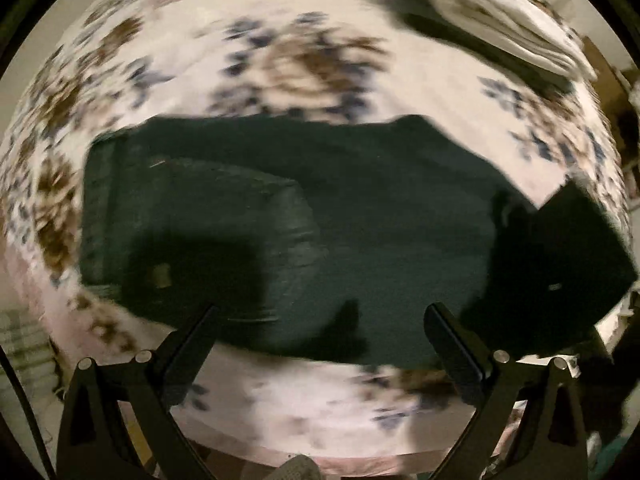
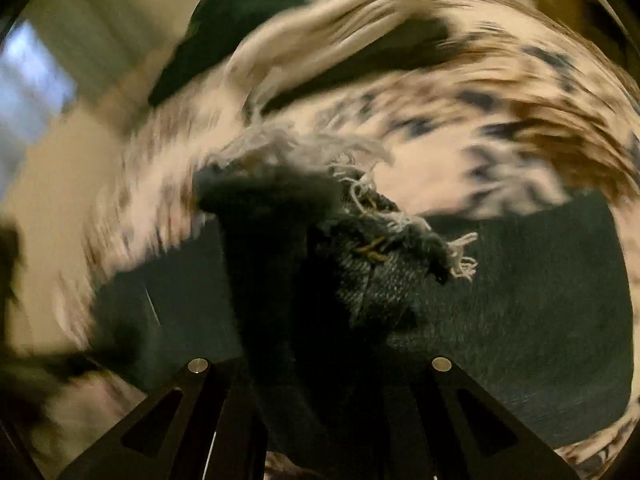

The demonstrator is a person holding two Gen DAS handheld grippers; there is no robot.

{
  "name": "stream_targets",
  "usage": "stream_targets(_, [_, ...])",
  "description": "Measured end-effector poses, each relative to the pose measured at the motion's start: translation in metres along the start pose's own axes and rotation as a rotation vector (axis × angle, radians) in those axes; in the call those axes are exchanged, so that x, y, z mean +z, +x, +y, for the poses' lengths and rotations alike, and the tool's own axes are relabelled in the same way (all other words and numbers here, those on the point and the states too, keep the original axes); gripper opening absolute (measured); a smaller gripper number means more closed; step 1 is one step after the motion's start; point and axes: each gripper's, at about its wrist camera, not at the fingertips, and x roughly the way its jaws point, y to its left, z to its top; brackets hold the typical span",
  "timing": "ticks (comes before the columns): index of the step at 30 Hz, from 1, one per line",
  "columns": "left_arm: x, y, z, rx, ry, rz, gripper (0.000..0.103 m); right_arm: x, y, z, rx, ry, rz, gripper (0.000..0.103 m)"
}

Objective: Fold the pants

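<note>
Dark denim pants (image 1: 328, 216) lie flat across a floral bedspread (image 1: 280, 52), waistband and a back pocket at the left. My left gripper (image 1: 320, 312) is open and empty, held above the near edge of the pants. My right gripper (image 2: 320, 368) is shut on the frayed hem of a pant leg (image 2: 360, 248) and holds it lifted above the rest of the pants (image 2: 520, 300). White frayed threads (image 2: 360, 184) hang from the hem. In the left wrist view the lifted leg end (image 1: 560, 264) shows at the far right. Both views are motion-blurred.
A folded white and striped cloth (image 1: 500, 28) lies at the far right of the bed, with a dark item beside it. The bed's near edge (image 1: 320, 452) runs below my left gripper. A wall and window (image 2: 32, 80) show at the left.
</note>
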Motion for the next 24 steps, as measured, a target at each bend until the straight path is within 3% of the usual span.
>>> stream_targets(1, [-0.002, -0.001, 0.011, 0.004, -0.009, 0.0, 0.103, -0.005, 0.011, 0.011, -0.031, -0.028, 0.017, 0.008])
stream_targets(4, [-0.009, -0.006, 0.038, 0.012, -0.032, -0.006, 0.103, -0.008, 0.037, 0.027, -0.127, -0.094, 0.09, 0.025])
stream_targets(5, [-0.01, -0.008, 0.043, 0.012, -0.036, -0.009, 0.103, -0.004, 0.038, 0.029, -0.097, -0.093, 0.114, 0.047])
stream_targets(6, [-0.011, -0.009, 0.047, 0.009, -0.039, -0.013, 0.103, 0.003, 0.036, 0.03, -0.051, -0.092, 0.151, 0.076])
stream_targets(7, [-0.012, -0.011, 0.049, 0.001, -0.045, -0.014, 0.103, 0.01, 0.034, 0.033, -0.018, -0.09, 0.182, 0.086])
stream_targets(10, [-0.012, -0.017, 0.05, -0.035, -0.06, -0.02, 0.103, 0.007, -0.006, 0.045, 0.135, -0.049, 0.184, 0.087])
stream_targets(13, [-0.005, -0.017, 0.034, -0.097, -0.059, -0.016, 0.103, 0.001, -0.05, 0.023, 0.202, 0.061, 0.146, 0.088])
stream_targets(15, [0.004, -0.008, 0.014, -0.155, -0.04, -0.002, 0.103, -0.001, -0.068, -0.005, 0.162, 0.142, 0.132, 0.088])
stream_targets(18, [0.02, 0.017, -0.017, -0.204, -0.013, 0.036, 0.103, -0.007, -0.077, -0.064, 0.024, 0.267, 0.139, 0.088])
stream_targets(21, [0.033, 0.045, -0.051, -0.192, 0.046, 0.063, 0.101, -0.019, -0.08, -0.123, -0.086, 0.395, 0.155, 0.088])
stream_targets(24, [0.035, 0.067, -0.088, -0.116, 0.181, 0.072, 0.077, -0.023, -0.085, -0.159, -0.14, 0.498, 0.15, 0.088])
